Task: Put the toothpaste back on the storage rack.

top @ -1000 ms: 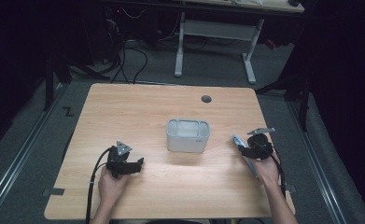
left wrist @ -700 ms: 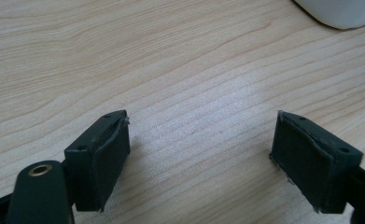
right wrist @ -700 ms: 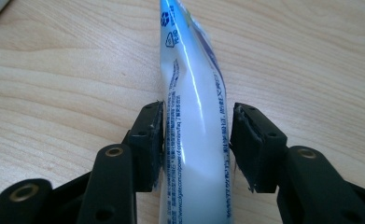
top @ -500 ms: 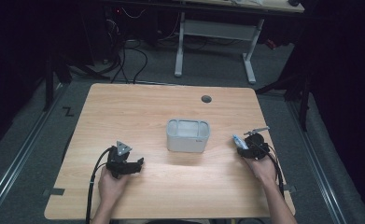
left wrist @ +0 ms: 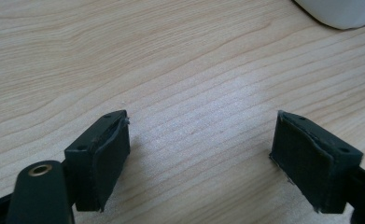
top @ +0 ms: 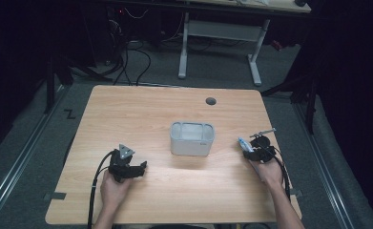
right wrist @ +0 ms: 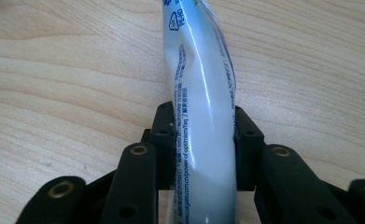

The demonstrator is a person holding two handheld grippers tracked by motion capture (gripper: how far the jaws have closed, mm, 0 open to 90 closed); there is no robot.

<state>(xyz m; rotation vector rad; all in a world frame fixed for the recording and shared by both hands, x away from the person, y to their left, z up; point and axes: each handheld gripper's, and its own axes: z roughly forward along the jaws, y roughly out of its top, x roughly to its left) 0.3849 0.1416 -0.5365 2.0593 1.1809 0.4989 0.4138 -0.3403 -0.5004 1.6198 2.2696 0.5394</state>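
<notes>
Two tools low over the worktop (top: 141, 107). Right tool (right wrist: 203, 144) jaws have just been closing, now clamped on a white-blue tube (right wrist: 201, 116), gripped mid-body, lying along the wood at the right side. Left tool (left wrist: 201, 156) jaws wide apart, nothing between them. White bin (top: 192, 138) farther back, mid-worktop, between both tools.

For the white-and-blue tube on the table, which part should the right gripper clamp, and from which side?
Its mid-body, as the right gripper does now: jaws closed from either long side onto the tube. The soft, slim body lies flat on the table and bulges between the pads, so a cross-width pinch from its near end probably seats well.
</notes>
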